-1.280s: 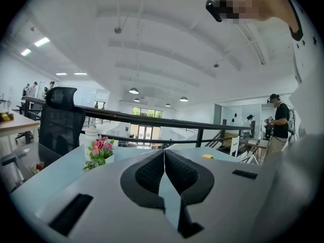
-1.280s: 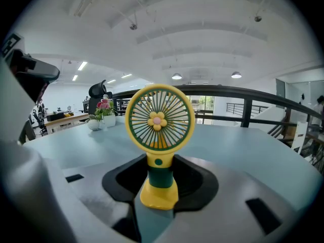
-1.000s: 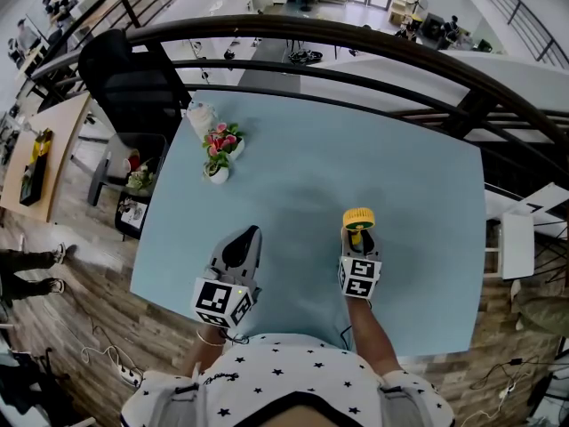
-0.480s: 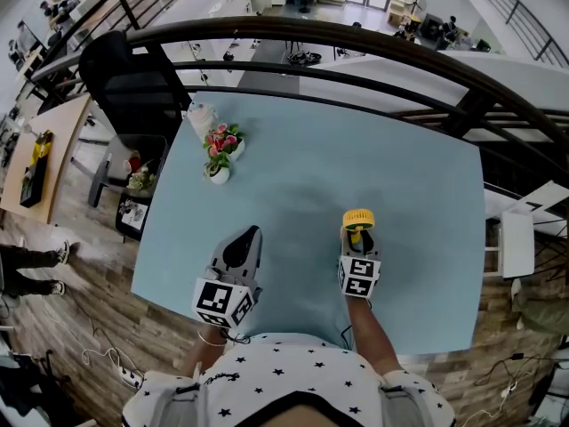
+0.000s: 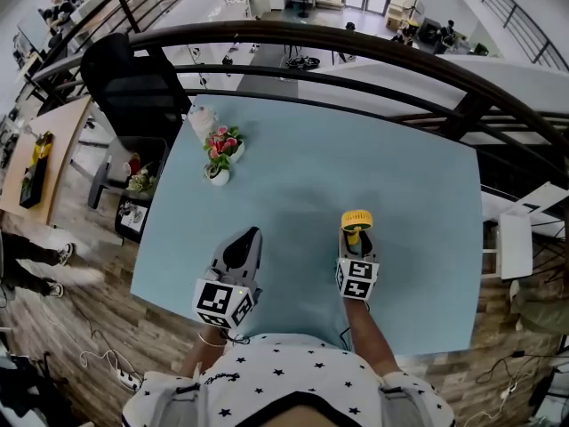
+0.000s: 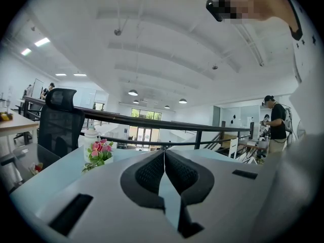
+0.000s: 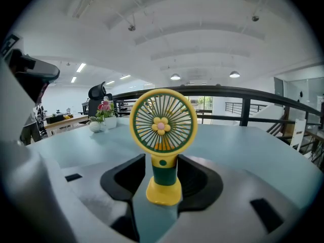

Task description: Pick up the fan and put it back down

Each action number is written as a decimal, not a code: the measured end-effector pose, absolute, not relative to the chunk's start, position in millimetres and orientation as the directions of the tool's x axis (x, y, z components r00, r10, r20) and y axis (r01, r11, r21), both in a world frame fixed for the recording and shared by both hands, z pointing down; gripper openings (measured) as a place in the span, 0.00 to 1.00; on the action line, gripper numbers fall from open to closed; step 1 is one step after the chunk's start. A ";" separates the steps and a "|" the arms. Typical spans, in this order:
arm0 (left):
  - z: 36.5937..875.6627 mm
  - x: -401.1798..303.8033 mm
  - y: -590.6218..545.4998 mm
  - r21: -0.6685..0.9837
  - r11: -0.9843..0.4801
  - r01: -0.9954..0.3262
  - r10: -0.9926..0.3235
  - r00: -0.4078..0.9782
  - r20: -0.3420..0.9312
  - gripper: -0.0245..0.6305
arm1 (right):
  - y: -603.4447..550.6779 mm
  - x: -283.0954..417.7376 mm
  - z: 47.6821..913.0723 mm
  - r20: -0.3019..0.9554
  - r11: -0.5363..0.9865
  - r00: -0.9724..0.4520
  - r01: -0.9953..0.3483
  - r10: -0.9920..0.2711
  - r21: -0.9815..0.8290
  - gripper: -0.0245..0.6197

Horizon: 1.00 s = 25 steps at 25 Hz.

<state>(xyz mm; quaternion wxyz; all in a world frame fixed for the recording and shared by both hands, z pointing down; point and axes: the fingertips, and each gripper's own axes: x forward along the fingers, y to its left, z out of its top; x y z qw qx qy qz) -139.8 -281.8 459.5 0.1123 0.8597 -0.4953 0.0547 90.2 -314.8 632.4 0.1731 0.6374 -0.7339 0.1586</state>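
Observation:
A small yellow and green fan (image 5: pixel 357 221) stands upright on the light blue table (image 5: pixel 400 167), at the front right. My right gripper (image 5: pixel 357 240) is around its stem. In the right gripper view the fan (image 7: pixel 162 135) rests on its yellow base between the black pads; the right gripper (image 7: pixel 162 170) is opening its jaws, and a gap shows beside the stem. My left gripper (image 5: pixel 242 241) lies over the front left of the table, a hand's width from the fan. In its own view the left gripper (image 6: pixel 163 155) is shut with nothing between the pads.
A pot of pink flowers (image 5: pixel 220 154) and a white bottle (image 5: pixel 201 118) stand at the table's far left. A black railing (image 5: pixel 356 43) runs behind the table, and a black chair (image 5: pixel 133 78) stands off its left corner.

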 end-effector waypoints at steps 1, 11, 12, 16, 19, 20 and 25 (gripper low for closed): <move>459.1 -139.5 -281.6 0.138 -0.486 -0.863 -0.839 0.505 0.204 0.08 | -313.2 89.1 631.0 0.453 0.135 -0.129 -0.991 -0.882 -0.018 0.33; 451.6 -132.7 -273.2 0.136 -0.520 -0.843 -0.825 0.537 0.177 0.08 | -293.4 87.3 619.3 0.436 0.111 -0.121 -0.993 -0.892 -0.049 0.33; 451.1 -132.7 -272.2 0.136 -0.523 -0.842 -0.824 0.540 0.174 0.08 | -291.4 88.3 618.5 0.435 0.106 -0.117 -0.993 -0.893 -0.050 0.33; 448.4 -130.1 -265.8 0.139 -0.536 -0.833 -0.816 0.553 0.166 0.08 | -283.3 99.0 611.0 0.425 0.069 -0.088 -0.996 -0.901 -0.060 0.33; 444.8 -126.1 -261.5 0.140 -0.550 -0.823 -0.808 0.567 0.159 0.08 | -277.0 105.9 600.9 0.411 0.052 -0.073 -0.997 -0.909 -0.062 0.32; 443.8 -124.5 -260.3 0.140 -0.556 -0.820 -0.805 0.572 0.156 0.08 | -275.1 108.0 597.1 0.403 0.048 -0.069 -0.997 -0.913 -0.062 0.31; 439.3 -119.5 -252.5 0.134 -0.573 -0.809 -0.797 0.588 0.140 0.08 | -264.6 113.0 578.0 0.359 0.045 -0.069 -0.996 -0.931 -0.074 0.23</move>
